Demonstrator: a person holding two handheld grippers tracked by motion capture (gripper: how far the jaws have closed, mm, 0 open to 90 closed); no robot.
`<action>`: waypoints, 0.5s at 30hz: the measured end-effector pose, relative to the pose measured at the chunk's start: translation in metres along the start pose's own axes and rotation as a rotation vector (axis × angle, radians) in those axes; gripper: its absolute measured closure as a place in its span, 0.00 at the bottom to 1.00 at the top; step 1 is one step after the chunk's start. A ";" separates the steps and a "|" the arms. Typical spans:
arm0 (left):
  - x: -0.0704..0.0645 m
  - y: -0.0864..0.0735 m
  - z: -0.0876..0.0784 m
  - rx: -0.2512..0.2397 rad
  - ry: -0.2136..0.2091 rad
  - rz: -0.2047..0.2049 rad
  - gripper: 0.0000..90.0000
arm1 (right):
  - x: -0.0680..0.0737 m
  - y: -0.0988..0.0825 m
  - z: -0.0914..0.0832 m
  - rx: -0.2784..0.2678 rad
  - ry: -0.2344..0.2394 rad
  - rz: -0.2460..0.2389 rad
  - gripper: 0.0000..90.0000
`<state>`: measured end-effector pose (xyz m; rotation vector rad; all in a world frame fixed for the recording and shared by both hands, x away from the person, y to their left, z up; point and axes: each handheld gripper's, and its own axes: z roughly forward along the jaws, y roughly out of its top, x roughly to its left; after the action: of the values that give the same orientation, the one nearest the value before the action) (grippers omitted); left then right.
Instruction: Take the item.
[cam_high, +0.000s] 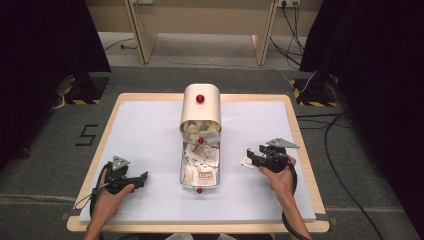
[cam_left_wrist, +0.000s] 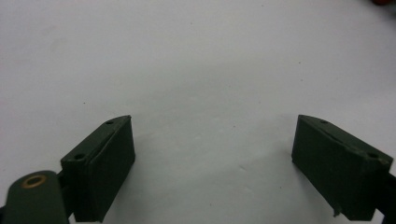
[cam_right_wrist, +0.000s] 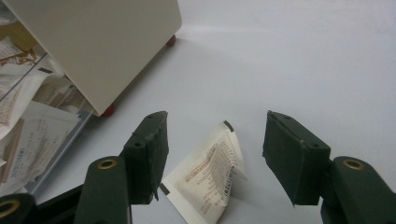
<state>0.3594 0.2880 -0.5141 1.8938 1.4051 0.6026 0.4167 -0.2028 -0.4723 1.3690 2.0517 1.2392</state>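
Observation:
A cream box (cam_high: 200, 106) with a red knob stands at the table's middle, its clear drawer (cam_high: 199, 162) pulled toward me and full of paper packets. In the right gripper view the box (cam_right_wrist: 107, 42) and drawer (cam_right_wrist: 32, 121) lie upper left. One white packet with brown print (cam_right_wrist: 208, 175) lies on the white mat, between the open jaws of my right gripper (cam_right_wrist: 215, 154); from above this packet (cam_high: 247, 161) sits just left of that gripper (cam_high: 254, 156). My left gripper (cam_high: 141, 178) rests open at the front left, with bare mat between its fingers (cam_left_wrist: 212, 161).
A white mat (cam_high: 145, 125) covers the wooden table (cam_high: 295, 125). Beyond the table are wooden furniture legs (cam_high: 142, 35), dark curtains at both sides and cables (cam_high: 340, 150) on the grey floor at the right.

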 end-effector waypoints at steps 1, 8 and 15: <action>0.000 0.000 0.000 0.000 0.000 -0.001 0.14 | 0.001 0.000 -0.001 -0.002 0.001 -0.003 0.45; 0.000 0.000 0.000 0.000 0.000 0.000 0.14 | 0.010 0.001 -0.006 0.002 0.025 -0.029 0.42; 0.000 0.000 0.000 0.000 0.000 -0.001 0.14 | 0.016 0.003 -0.008 0.006 0.025 -0.029 0.29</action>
<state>0.3593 0.2880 -0.5141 1.8929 1.4059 0.6019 0.4053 -0.1915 -0.4633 1.3281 2.0866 1.2448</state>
